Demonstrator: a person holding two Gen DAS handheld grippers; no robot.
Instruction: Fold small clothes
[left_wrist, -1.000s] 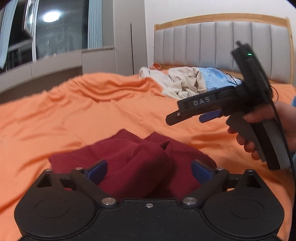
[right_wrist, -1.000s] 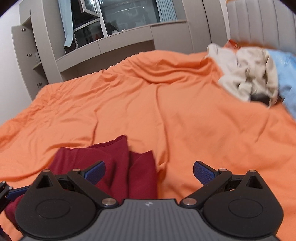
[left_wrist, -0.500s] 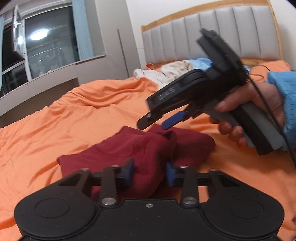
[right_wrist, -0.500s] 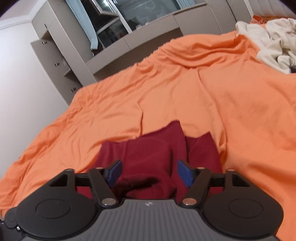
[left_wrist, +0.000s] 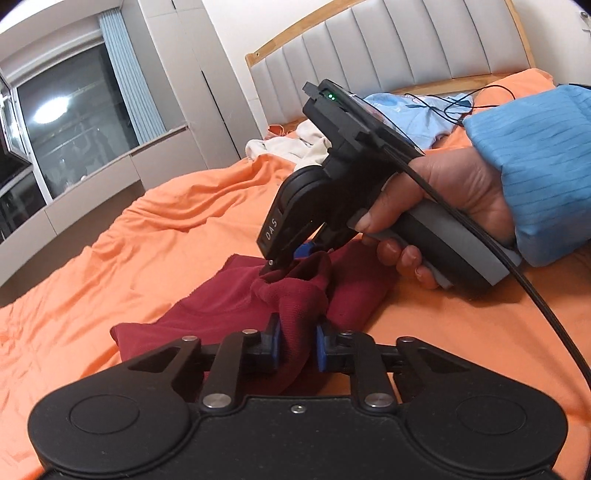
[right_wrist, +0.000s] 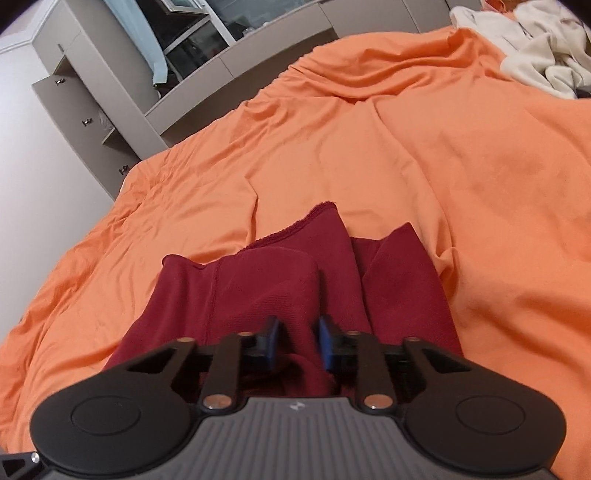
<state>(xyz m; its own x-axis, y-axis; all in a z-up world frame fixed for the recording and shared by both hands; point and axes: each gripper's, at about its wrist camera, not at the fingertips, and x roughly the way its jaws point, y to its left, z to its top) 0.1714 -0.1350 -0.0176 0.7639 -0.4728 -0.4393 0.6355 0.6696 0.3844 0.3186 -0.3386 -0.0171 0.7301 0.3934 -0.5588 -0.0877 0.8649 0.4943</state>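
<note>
Garment: dark red knit garment (left_wrist: 229, 306), fine ribbed weave, lies crumpled on the bed near its front edge; a hemmed, stitched edge shows at the far side (right_wrist: 295, 225).
Fold: one ridge of cloth is bunched up into a soft hump between the two tools.
Left tool (left_wrist: 295, 345): blue pads pressed together on a thick pinch of the red cloth.
Right tool (right_wrist: 297, 341): blue pads clamped on another gathered fold of the same garment; matte black body, ribbed grey top.
Right hand (left_wrist: 443, 206): wraps the grey grip; blue striped sleeve (left_wrist: 535, 155).
Bed: orange sheet (right_wrist: 406, 155), smooth cotton look, long soft wrinkles.
Pile: cream and light blue clothes (left_wrist: 295, 144) heaped near the padded grey headboard (left_wrist: 406, 48), wood-trimmed.
</note>
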